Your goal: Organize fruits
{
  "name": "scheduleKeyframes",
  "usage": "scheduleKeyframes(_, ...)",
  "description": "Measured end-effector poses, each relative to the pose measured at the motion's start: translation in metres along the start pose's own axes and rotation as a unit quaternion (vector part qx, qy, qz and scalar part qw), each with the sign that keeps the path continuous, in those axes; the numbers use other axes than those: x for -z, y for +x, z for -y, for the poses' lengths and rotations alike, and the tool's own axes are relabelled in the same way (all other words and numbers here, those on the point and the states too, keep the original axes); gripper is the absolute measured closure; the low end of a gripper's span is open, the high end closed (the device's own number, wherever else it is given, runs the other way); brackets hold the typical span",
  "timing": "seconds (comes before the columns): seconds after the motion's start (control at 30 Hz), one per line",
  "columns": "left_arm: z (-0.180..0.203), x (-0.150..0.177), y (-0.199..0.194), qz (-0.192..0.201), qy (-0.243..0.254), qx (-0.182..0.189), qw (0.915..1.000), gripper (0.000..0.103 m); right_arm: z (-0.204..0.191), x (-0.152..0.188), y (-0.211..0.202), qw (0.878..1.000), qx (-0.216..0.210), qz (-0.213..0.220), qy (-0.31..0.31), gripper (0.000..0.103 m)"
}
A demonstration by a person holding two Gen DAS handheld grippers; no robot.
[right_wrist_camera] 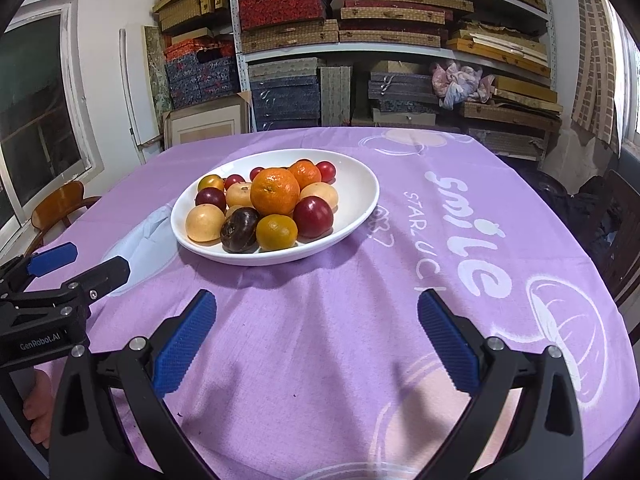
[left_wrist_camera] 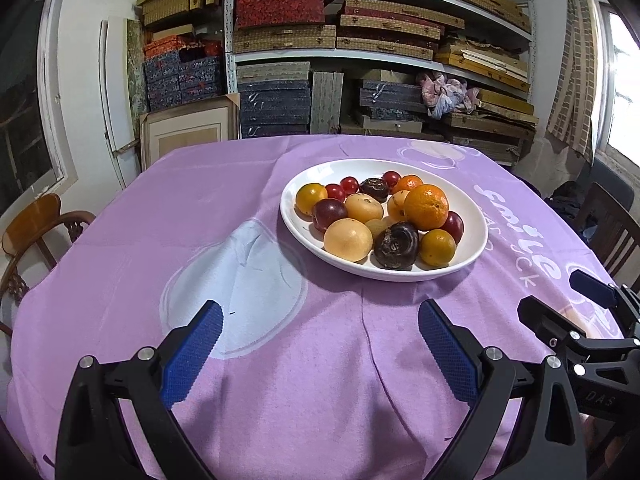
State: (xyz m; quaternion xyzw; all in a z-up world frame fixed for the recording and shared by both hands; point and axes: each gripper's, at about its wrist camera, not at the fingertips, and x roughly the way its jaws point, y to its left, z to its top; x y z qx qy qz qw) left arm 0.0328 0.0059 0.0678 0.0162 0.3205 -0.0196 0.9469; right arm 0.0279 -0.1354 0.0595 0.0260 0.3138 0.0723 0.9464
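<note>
A white oval plate (left_wrist_camera: 298, 230) (right_wrist_camera: 360, 184) sits on the purple tablecloth and holds a pile of fruit: a big orange (left_wrist_camera: 426, 207) (right_wrist_camera: 275, 191), smaller oranges, pale yellow fruits (left_wrist_camera: 348, 240), dark red plums (right_wrist_camera: 313, 216), cherry tomatoes and dark water chestnuts (left_wrist_camera: 397, 245) (right_wrist_camera: 239, 229). My left gripper (left_wrist_camera: 320, 324) is open and empty above the cloth, in front of the plate. My right gripper (right_wrist_camera: 316, 316) is open and empty, in front and to the right of the plate. Each gripper shows at the edge of the other's view.
The purple cloth (left_wrist_camera: 200, 216) covers the whole table, with white print at the right. Wooden chairs stand at the left (left_wrist_camera: 36, 224) and right (left_wrist_camera: 612, 220). Shelves stacked with boxes (left_wrist_camera: 340, 40) stand behind the table.
</note>
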Motion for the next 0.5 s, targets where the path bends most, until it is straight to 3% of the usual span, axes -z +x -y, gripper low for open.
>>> scheduleKeyframes(0.17,0.006,0.001,-0.002,0.005,0.014,0.002,0.9999,0.004,0.000,0.000,0.000,1.000,0.000,-0.001,0.000,0.004)
scheduleKeyframes(0.37,-0.001,0.001,0.007,-0.021,-0.015,0.018,0.9995,0.004,0.000,-0.001,0.000,1.000,-0.001,-0.001,0.000,0.004)
scheduleKeyframes(0.5,-0.004,0.002,0.008,-0.022,-0.023,0.011,0.9994,0.004,0.000,-0.001,0.000,1.000,-0.002,-0.004,-0.002,0.004)
